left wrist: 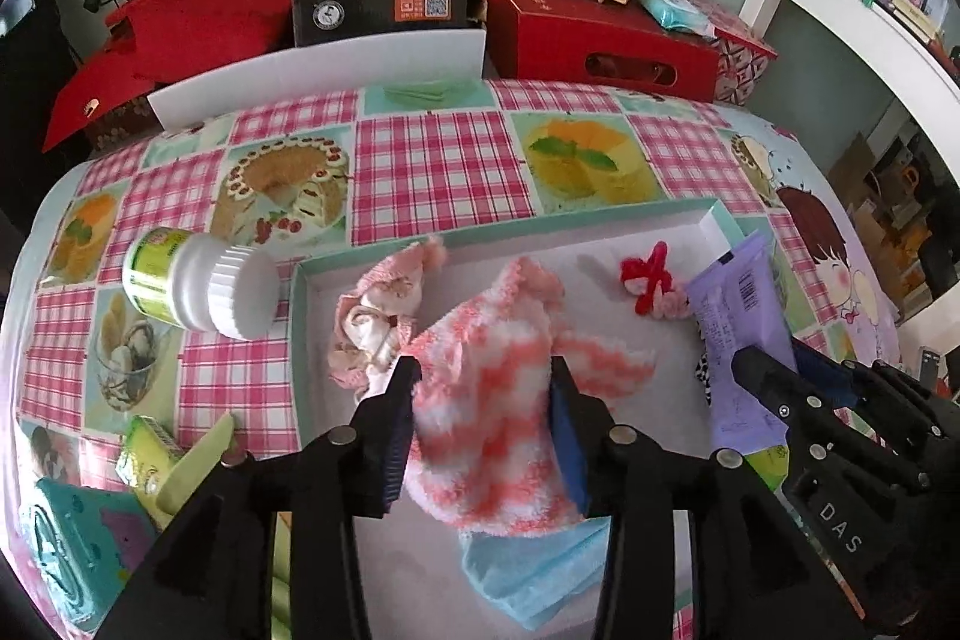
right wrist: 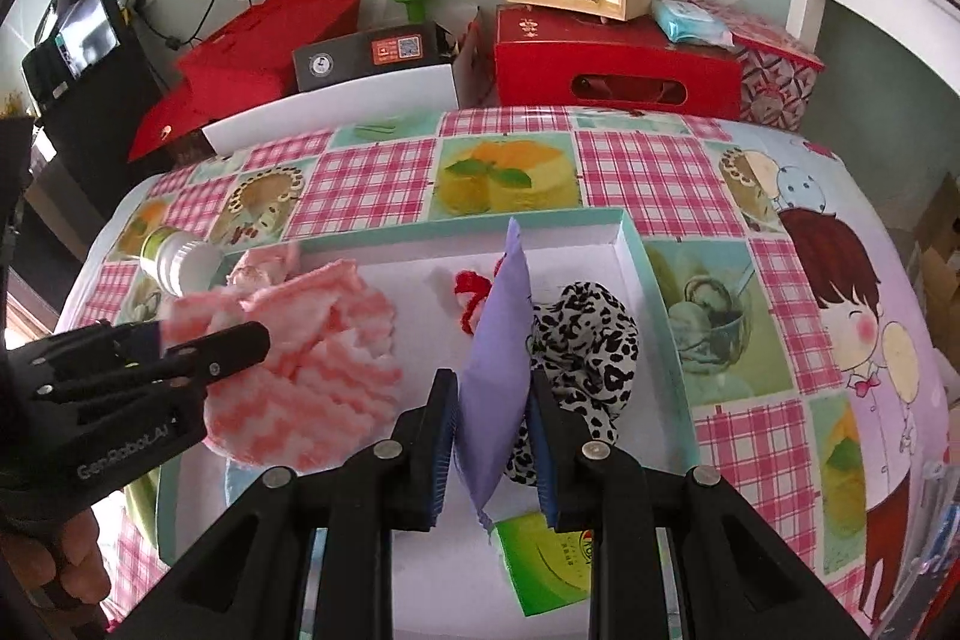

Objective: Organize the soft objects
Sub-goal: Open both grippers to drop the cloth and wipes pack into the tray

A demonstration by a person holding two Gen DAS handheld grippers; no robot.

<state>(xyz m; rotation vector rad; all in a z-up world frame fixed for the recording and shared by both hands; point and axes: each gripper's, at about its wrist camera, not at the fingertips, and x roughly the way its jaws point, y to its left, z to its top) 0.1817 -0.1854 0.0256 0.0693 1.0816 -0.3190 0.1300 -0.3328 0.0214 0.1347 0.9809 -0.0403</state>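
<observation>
A: Nearest the left wrist camera: left gripper (left wrist: pixel 483 388), jaws partly apart, fluffy pink-and-white sock (left wrist: pixel 486 388) between them. Whether the pads press the sock, I cannot tell.

B: Sock location?

A: Lying in the shallow white tray (left wrist: pixel 708 220) with mint rim, on the table (left wrist: pixel 432 160) with its pink checked cloth. Blue cloth (left wrist: pixel 522 574) under the sock's near end.

B: Right side?

A: Right gripper (right wrist: pixel 492 400), jaws nearly closed, pinching a purple tube (right wrist: pixel 498 340). Tube stands tilted, crimped end up, over the tray. Green cap (right wrist: pixel 540 556) at its lower end.

B: Other soft things in the tray?

A: Small pink knitted piece (left wrist: pixel 384 304) by the left wall, touching the sock. Red ribbon bow (left wrist: pixel 651 274) toward the far right. Black-and-white spotted cloth (right wrist: pixel 588 340) just right of the tube.

B: Outside the tray?

A: White-capped jar (left wrist: pixel 198 280) on its side, just left of the tray. Red boxes (left wrist: pixel 600 34) behind the table.
</observation>
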